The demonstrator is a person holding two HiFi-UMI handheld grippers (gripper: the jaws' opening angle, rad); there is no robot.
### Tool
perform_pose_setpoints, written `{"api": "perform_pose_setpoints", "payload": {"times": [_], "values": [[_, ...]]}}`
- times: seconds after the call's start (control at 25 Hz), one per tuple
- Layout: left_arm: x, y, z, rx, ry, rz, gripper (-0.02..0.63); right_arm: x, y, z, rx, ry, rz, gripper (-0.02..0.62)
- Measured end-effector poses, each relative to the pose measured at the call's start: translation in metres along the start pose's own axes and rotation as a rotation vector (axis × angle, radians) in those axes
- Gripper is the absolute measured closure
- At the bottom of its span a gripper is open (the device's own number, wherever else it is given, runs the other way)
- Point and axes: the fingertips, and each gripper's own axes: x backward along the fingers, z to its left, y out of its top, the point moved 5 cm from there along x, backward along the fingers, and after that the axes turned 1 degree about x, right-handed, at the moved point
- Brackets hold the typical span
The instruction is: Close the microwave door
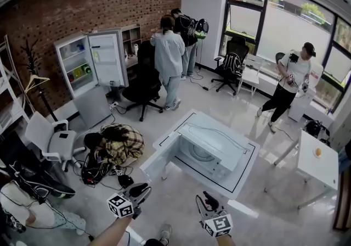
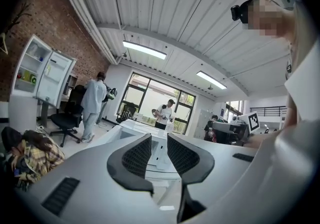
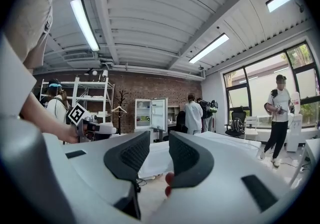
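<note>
white microwave (image 1: 216, 149) at centre of the head view, its door (image 1: 159, 157) swung open toward lower left, left gripper (image 1: 138, 190) and right gripper (image 1: 209, 202) at the bottom edge, apart from it, both with fingers drawn close together, holding nothing

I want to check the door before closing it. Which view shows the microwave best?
The head view: the whole microwave shows from above, its door swung open. The left gripper view shows only a strip of it between the jaws; the right gripper view shows just a white part behind them.
</note>
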Motion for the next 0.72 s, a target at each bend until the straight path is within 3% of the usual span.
{"api": "perform_pose_setpoints", "payload": {"times": [0.2, 0.44, 0.72], "values": [[-0.019, 0.003, 0.053, 0.009, 0.012, 0.017, 0.505, -0.037, -0.005, -0.011, -0.020, -0.018, 0.020, 0.486], [-0.044, -0.008, 0.110, -0.043, 0.014, 0.098, 0.461, -0.077, -0.013, -0.021, -0.027, -0.045, 0.045, 0.486], [-0.051, -0.027, 0.150, -0.042, 0.005, 0.145, 0.406, -0.107, -0.010, -0.033, -0.020, -0.072, 0.051, 0.486]]}}
